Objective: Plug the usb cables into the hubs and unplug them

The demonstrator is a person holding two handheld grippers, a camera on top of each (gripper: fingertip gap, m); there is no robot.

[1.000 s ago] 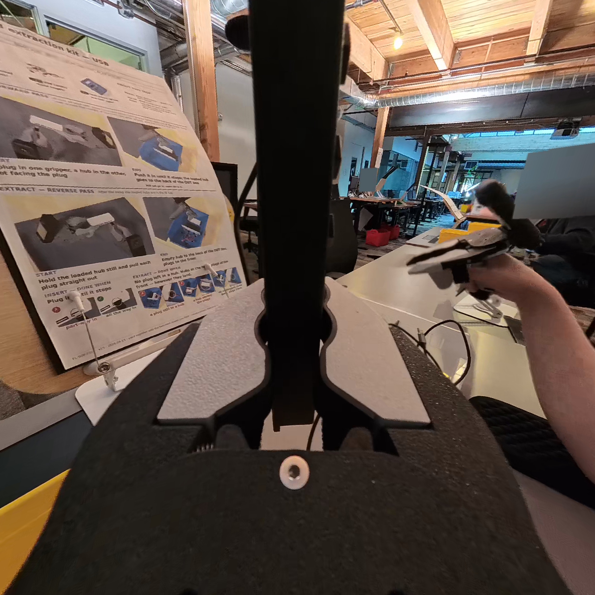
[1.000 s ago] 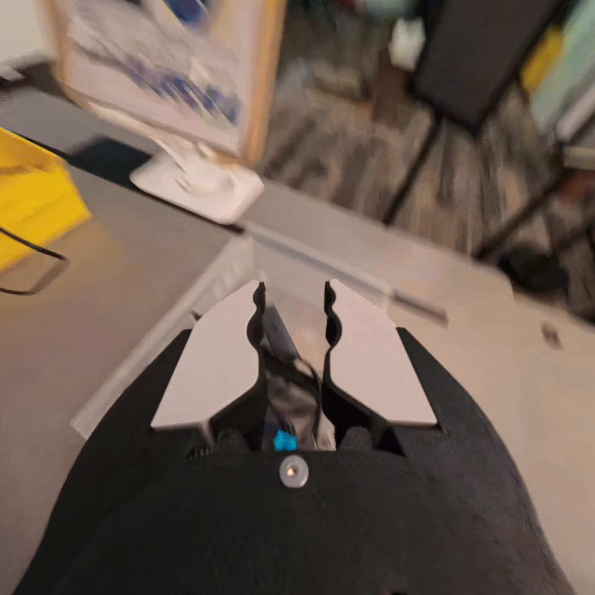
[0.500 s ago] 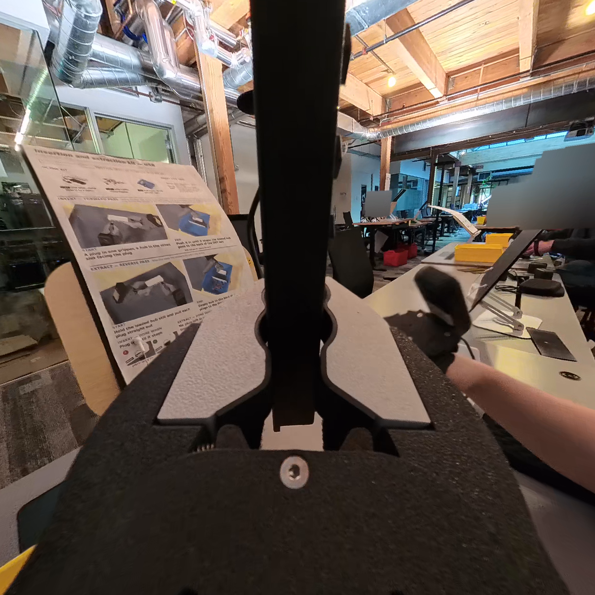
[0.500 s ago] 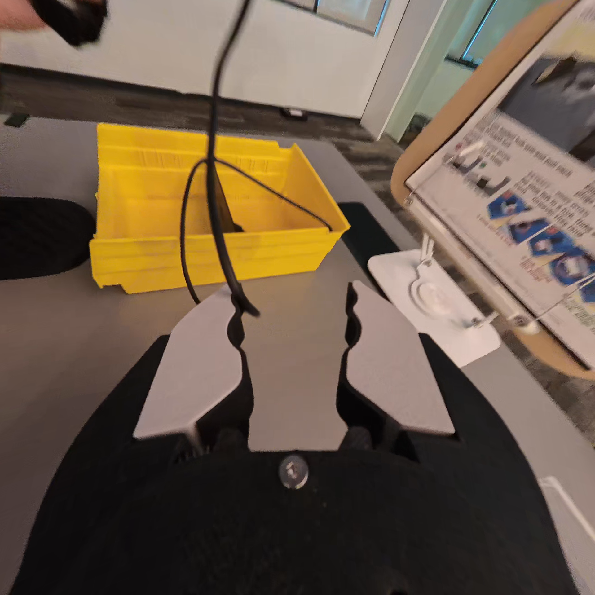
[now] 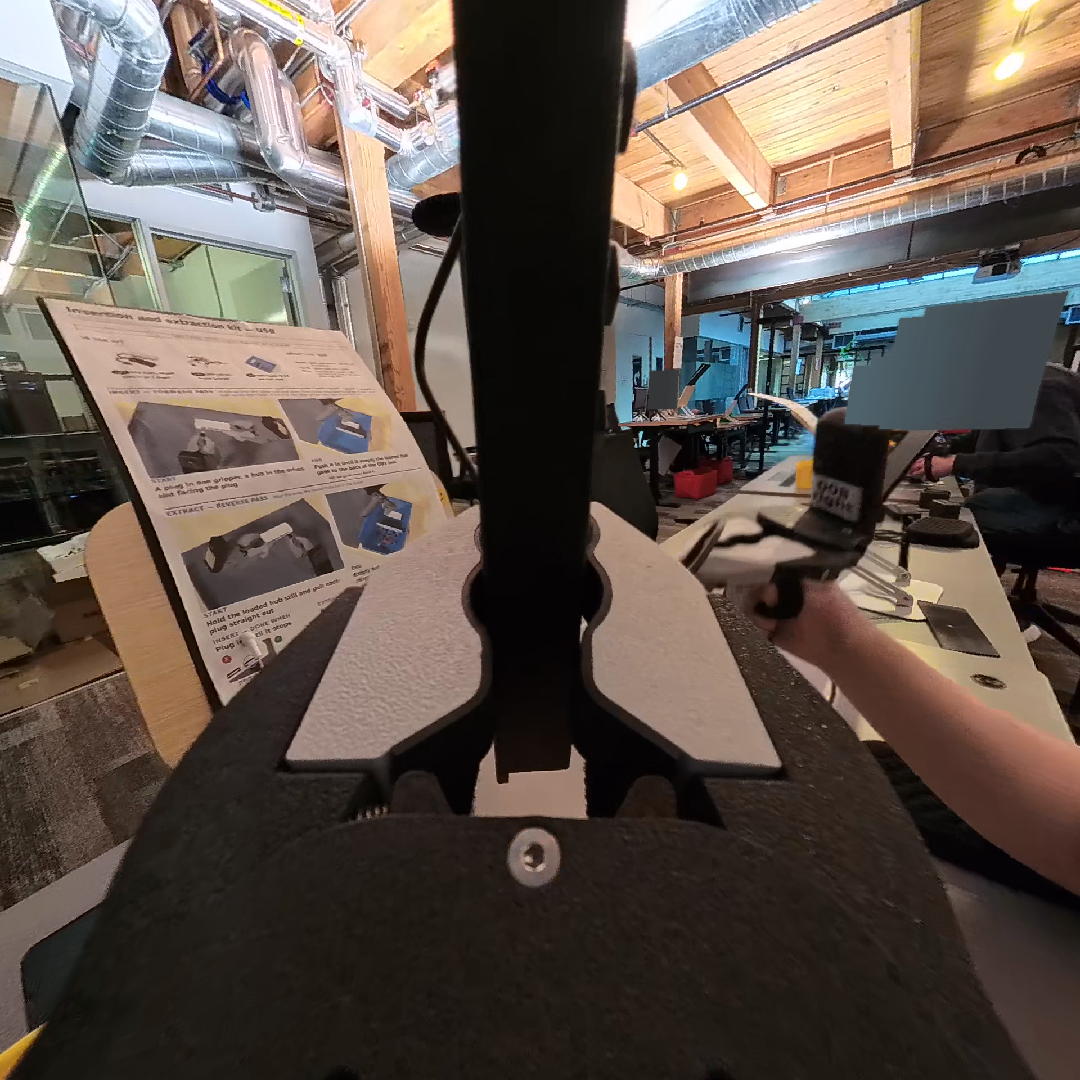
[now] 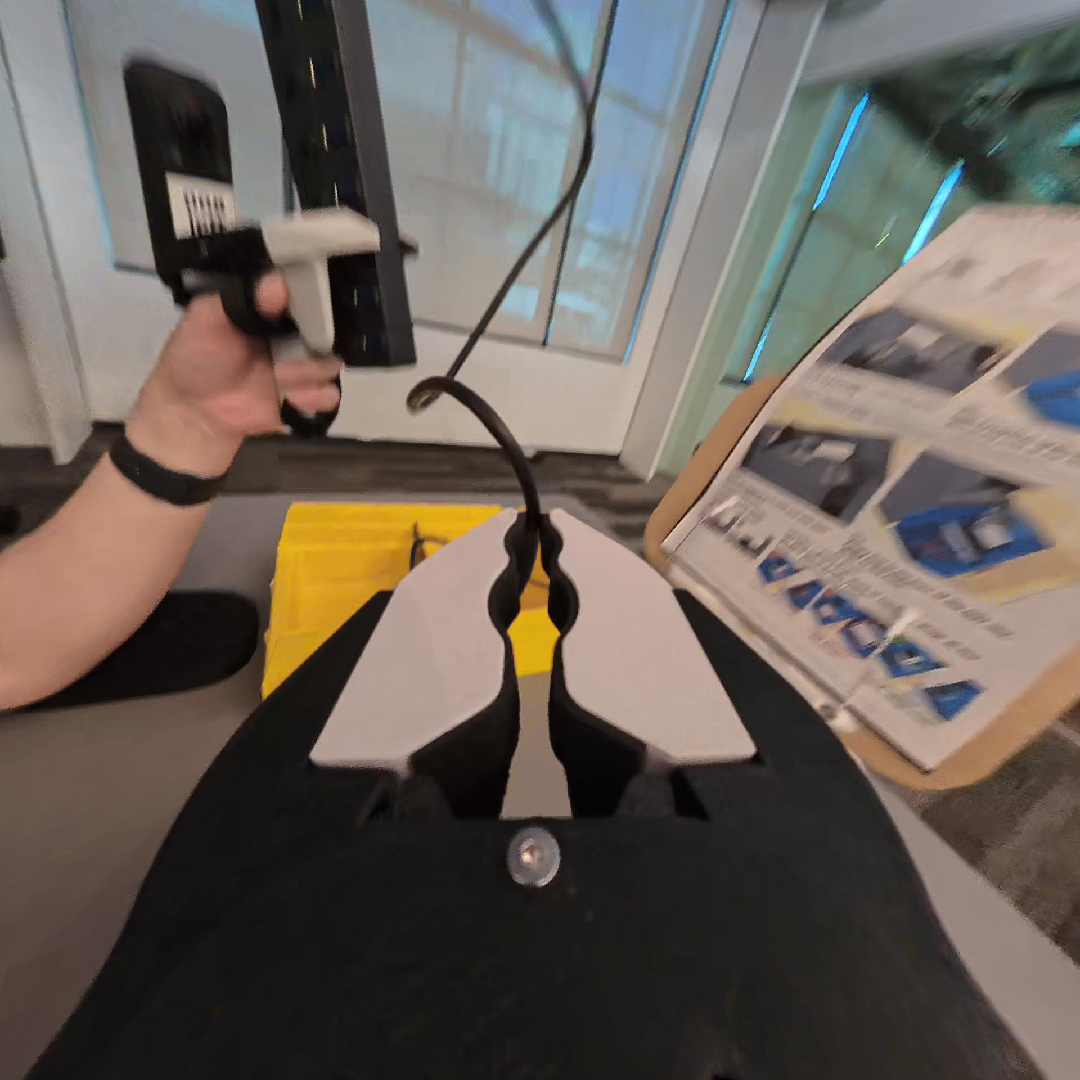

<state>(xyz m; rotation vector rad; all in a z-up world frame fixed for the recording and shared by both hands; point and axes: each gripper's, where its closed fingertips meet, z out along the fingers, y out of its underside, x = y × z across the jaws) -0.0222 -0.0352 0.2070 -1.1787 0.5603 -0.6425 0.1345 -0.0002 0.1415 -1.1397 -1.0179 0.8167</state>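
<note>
Two grippers are facing each other above the table, the left gripper (image 5: 535, 590) clamping an upright black hub (image 5: 535, 350) while the right gripper (image 6: 529, 526) is pinching its dangling cable (image 6: 497, 426).

Grey table (image 6: 105, 777), seen from the right wrist view, carrying a yellow bin (image 6: 350, 561) near its far edge with a thin black cable lying inside it. A black textured pad (image 6: 175, 637) lies just left of the bin (a forearm rests on it). At the right edge stands a wooden board (image 6: 719, 467) holding a printed instruction sheet (image 6: 911, 502), tilted back; its foot is hidden.
</note>
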